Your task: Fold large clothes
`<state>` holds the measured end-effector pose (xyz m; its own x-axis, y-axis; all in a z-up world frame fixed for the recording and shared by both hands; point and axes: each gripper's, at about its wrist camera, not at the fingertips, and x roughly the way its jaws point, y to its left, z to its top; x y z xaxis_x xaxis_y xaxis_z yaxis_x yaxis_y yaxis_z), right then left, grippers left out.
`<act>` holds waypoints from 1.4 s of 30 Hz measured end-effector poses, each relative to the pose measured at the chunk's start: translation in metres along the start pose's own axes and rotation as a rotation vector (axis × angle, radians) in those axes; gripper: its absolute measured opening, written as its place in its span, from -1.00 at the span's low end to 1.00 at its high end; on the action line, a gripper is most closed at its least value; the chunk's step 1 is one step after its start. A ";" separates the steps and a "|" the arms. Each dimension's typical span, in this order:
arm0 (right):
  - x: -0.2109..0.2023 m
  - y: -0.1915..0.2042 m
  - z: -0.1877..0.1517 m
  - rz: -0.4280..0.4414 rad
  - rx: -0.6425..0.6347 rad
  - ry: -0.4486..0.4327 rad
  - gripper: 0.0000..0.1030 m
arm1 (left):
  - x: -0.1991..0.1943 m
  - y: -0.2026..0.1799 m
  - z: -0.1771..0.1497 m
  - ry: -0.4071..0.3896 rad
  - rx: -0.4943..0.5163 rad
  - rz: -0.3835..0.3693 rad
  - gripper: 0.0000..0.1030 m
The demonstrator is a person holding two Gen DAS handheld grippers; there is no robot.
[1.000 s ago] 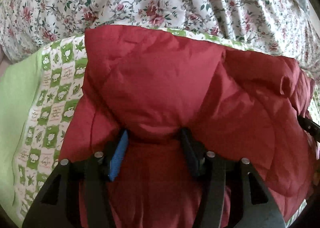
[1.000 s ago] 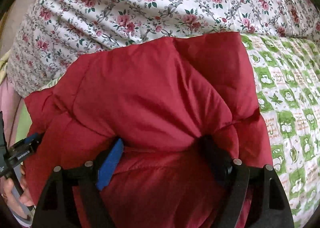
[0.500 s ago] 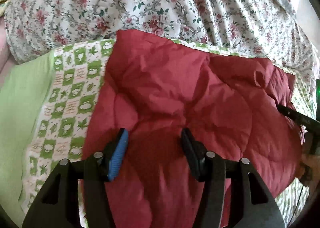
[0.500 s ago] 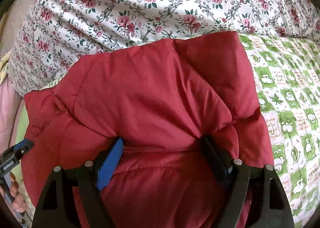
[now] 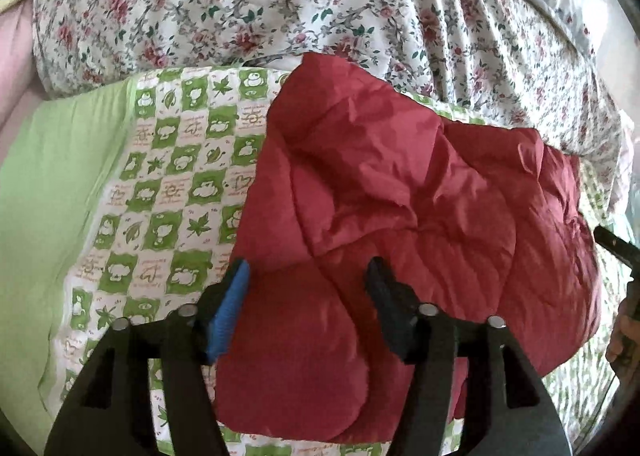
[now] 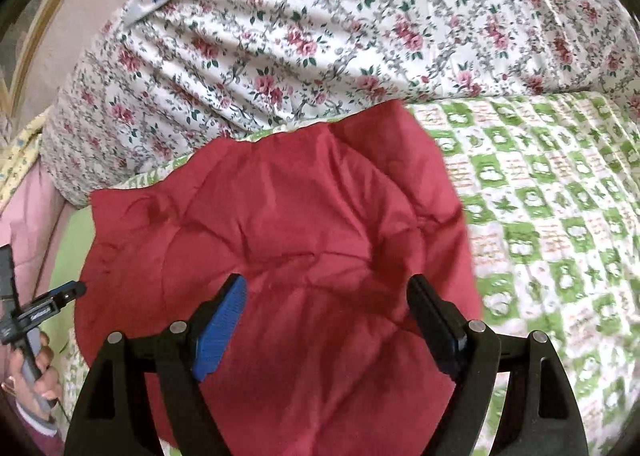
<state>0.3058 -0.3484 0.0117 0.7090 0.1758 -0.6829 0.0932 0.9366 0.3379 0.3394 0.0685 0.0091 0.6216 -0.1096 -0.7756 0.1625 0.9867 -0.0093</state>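
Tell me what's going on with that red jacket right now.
A person is folding a red puffy jacket on a green patterned bedspread. Both the left hand-held gripper and the right hand-held gripper are open above it, neither pinching fabric. The left one's jaws have just been opening. The jacket lies bundled and released.

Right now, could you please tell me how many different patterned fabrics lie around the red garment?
2. The rose-print floral bedding is bunched behind the red garment, and the green-and-white checked quilt lies under it, showing on both sides. More may be hidden beneath.
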 end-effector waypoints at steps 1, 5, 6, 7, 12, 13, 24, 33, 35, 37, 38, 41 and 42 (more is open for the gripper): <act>-0.004 -0.007 -0.002 0.002 0.012 0.003 0.63 | 0.000 0.006 -0.002 0.005 -0.018 -0.017 0.46; -0.014 -0.042 -0.012 -0.017 0.128 0.085 0.66 | 0.003 0.028 -0.009 0.026 -0.095 -0.097 0.60; -0.015 -0.050 -0.015 -0.022 0.150 0.091 0.67 | 0.006 0.036 -0.009 0.036 -0.126 -0.126 0.60; -0.015 -0.059 -0.019 -0.024 0.178 0.097 0.67 | 0.007 0.042 -0.009 0.042 -0.150 -0.145 0.60; -0.009 -0.085 -0.034 0.045 0.289 0.132 0.68 | 0.018 0.062 -0.012 0.071 -0.247 -0.219 0.60; -0.007 -0.087 -0.037 0.078 0.311 0.138 0.70 | 0.020 0.064 -0.013 0.072 -0.257 -0.232 0.60; 0.029 -0.087 -0.053 0.228 0.441 0.224 0.81 | 0.052 0.068 -0.016 0.116 -0.366 -0.324 0.73; 0.043 -0.061 -0.049 0.258 0.411 0.243 0.49 | 0.065 0.041 -0.011 0.130 -0.329 -0.355 0.52; 0.038 -0.058 -0.047 0.257 0.393 0.240 0.27 | 0.059 0.039 -0.010 0.115 -0.323 -0.358 0.21; 0.032 -0.054 -0.045 0.251 0.369 0.235 0.00 | 0.051 0.035 -0.010 0.097 -0.305 -0.351 0.00; 0.028 -0.053 -0.044 0.249 0.360 0.233 -0.06 | 0.046 0.034 -0.011 0.088 -0.295 -0.347 -0.08; 0.016 -0.048 -0.040 0.251 0.340 0.222 -0.22 | 0.031 0.031 -0.012 0.068 -0.281 -0.344 -0.20; 0.011 -0.046 -0.039 0.256 0.337 0.217 -0.25 | 0.026 0.032 -0.012 0.062 -0.281 -0.348 -0.22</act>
<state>0.2816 -0.3775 -0.0367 0.5796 0.4807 -0.6580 0.1818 0.7108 0.6795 0.3518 0.0988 -0.0194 0.5178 -0.4422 -0.7324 0.1344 0.8875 -0.4408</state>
